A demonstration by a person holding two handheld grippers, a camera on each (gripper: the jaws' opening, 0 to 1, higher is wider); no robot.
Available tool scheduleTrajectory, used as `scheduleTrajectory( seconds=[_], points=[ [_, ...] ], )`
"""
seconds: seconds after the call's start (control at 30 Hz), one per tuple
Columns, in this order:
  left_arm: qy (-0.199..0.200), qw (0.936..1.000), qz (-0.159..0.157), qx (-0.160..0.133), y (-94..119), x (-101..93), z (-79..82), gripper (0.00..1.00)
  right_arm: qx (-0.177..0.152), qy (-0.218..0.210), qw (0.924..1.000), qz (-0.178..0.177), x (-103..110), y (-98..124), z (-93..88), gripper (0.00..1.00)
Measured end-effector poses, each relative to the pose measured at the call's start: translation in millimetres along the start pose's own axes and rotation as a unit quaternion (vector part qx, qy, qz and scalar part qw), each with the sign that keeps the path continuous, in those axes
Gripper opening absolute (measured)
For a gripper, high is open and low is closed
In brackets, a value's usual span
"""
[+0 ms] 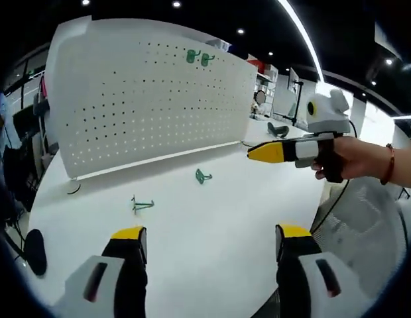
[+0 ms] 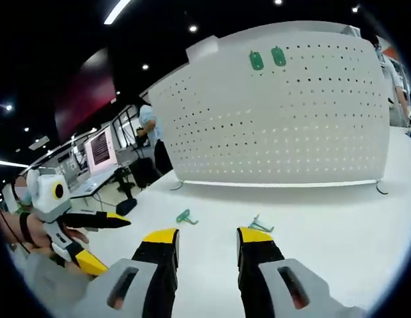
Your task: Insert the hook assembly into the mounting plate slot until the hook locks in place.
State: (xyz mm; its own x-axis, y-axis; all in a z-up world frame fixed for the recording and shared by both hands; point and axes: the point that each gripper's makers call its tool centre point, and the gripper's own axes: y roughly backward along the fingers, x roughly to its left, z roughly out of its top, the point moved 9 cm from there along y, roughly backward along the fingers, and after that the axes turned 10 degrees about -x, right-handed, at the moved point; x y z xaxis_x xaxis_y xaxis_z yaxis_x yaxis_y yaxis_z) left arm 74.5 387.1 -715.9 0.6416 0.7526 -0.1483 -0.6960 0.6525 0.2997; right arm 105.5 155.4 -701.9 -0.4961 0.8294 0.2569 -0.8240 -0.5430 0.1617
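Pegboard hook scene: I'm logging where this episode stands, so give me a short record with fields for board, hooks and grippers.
board: white pegboard standing upright on the white table
hooks mounted: two green hooks side by side near the board's top edge
hooks loose: two green hooks lying on the table in front of the board, one nearer the board, one nearer the left gripper
left gripper: open, holding nothing, above the table
right gripper: open, holding nothing
task state: no loose hook picked up yet
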Motion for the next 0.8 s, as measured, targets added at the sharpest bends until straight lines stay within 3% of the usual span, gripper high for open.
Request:
scheduleTrajectory(
  seconds=[0.8],
  points=[
    [0.015, 0.9997, 0.012, 0.016, -19.0, 17.4, -13.0, 0.79, -0.010, -0.011, 0.9994, 0.031, 11.5, 12.4, -1.2, 0.35]
  ],
)
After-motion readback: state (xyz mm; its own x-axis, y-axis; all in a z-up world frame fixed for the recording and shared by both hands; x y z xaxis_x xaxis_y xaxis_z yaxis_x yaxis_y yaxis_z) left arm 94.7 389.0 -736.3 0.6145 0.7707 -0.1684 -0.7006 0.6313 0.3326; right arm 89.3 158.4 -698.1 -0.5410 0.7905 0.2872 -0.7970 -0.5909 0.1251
